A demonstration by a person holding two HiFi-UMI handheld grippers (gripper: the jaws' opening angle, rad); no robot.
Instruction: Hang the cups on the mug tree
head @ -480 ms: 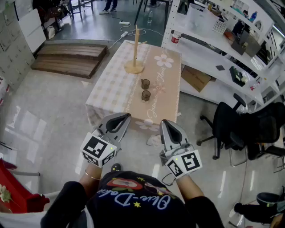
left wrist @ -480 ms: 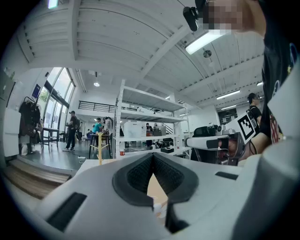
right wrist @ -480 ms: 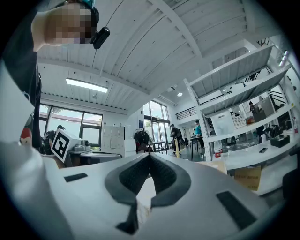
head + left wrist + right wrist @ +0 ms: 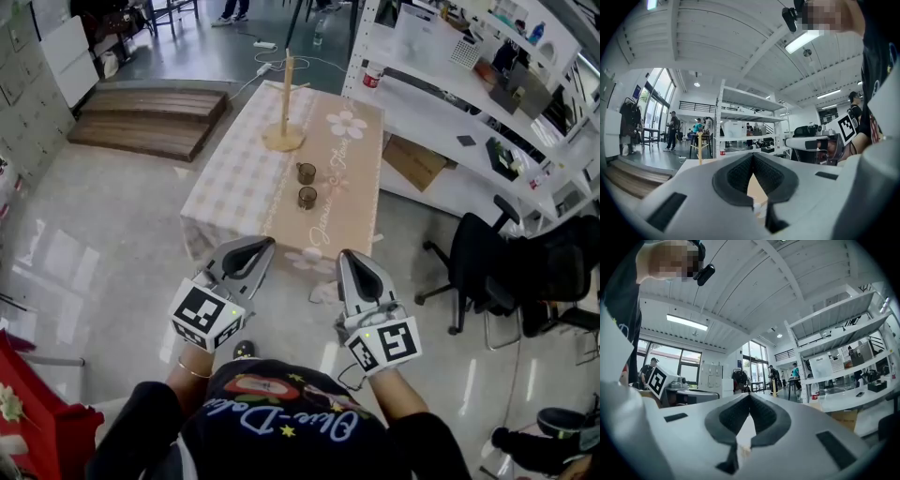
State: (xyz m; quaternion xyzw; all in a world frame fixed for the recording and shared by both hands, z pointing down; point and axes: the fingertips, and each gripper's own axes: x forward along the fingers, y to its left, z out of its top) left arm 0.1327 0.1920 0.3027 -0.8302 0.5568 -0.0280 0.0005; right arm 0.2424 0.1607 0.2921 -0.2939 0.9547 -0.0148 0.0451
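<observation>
A wooden mug tree [image 4: 284, 101] stands at the far end of a low table [image 4: 232, 183] with a checked and floral cloth. Two dark glass cups [image 4: 307, 174] [image 4: 307, 198] sit upright on the table, in front of the tree and apart from it. My left gripper [image 4: 263, 244] and right gripper [image 4: 348, 256] hover close to my body, well short of the table's near edge. Both are shut with nothing between the jaws. In the left gripper view the left gripper [image 4: 752, 155] points toward the mug tree [image 4: 699, 153]. In the right gripper view the right gripper [image 4: 749, 395] is level.
White shelving [image 4: 450, 84] runs along the table's right side, with a cardboard box [image 4: 412, 164] under it. A black office chair [image 4: 492, 267] stands at right. A wooden platform [image 4: 150, 122] lies at far left, a red object [image 4: 37, 417] at my lower left. People stand in the background.
</observation>
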